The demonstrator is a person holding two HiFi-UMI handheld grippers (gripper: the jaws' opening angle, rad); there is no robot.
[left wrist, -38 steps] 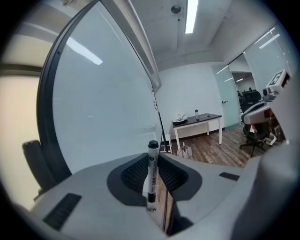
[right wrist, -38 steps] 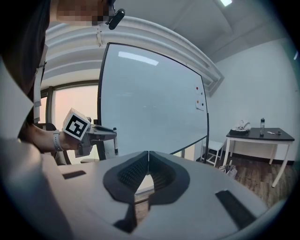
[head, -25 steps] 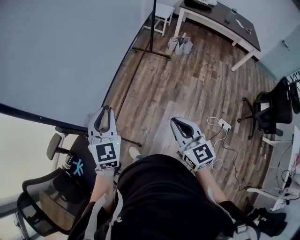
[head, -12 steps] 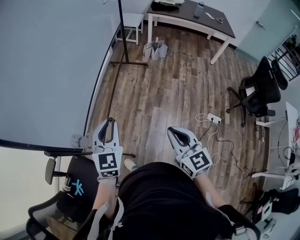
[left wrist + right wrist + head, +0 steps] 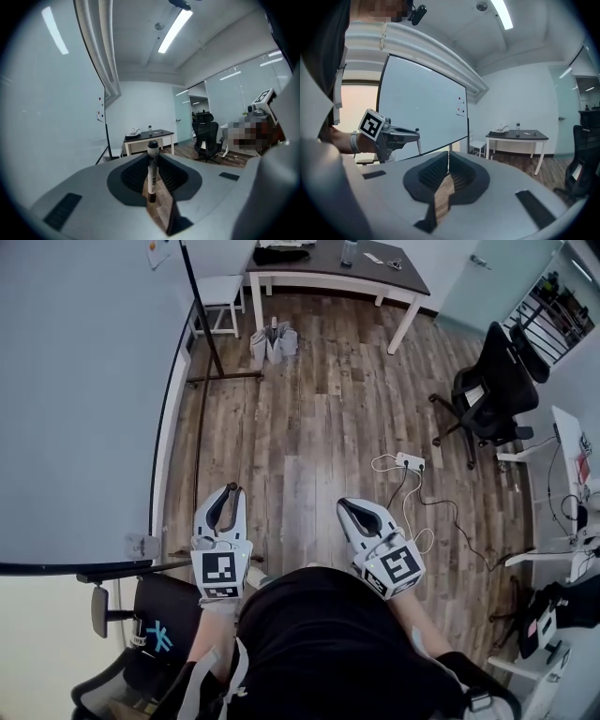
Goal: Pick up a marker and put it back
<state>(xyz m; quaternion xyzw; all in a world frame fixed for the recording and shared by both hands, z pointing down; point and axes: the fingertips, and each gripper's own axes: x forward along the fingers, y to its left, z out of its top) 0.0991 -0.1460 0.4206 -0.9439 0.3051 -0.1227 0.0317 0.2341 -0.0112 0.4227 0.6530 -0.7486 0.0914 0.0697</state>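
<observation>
A marker (image 5: 151, 174) with a white barrel and a dark cap stands upright between the pads of my left gripper (image 5: 151, 159), which is shut on it. In the head view my left gripper (image 5: 230, 491) is at the lower left, close to the bottom edge of the big whiteboard (image 5: 75, 399). To its right my right gripper (image 5: 351, 508) points out over the wooden floor. Its jaws meet with nothing between them, as the right gripper view (image 5: 448, 157) also shows. That view catches the left gripper (image 5: 401, 135) in front of the whiteboard (image 5: 426, 108).
A dark-topped table (image 5: 328, 263) stands at the far wall with a white stool (image 5: 220, 292) and bags (image 5: 272, 338) near it. A black office chair (image 5: 492, 385) is at the right. A power strip (image 5: 408, 462) with cables lies on the floor. Another chair (image 5: 141, 620) is by my left side.
The head view has swung, so the whiteboard edge and the room have slid left and more of the right side shows. Both grippers keep the same stance, with the marker still held.
</observation>
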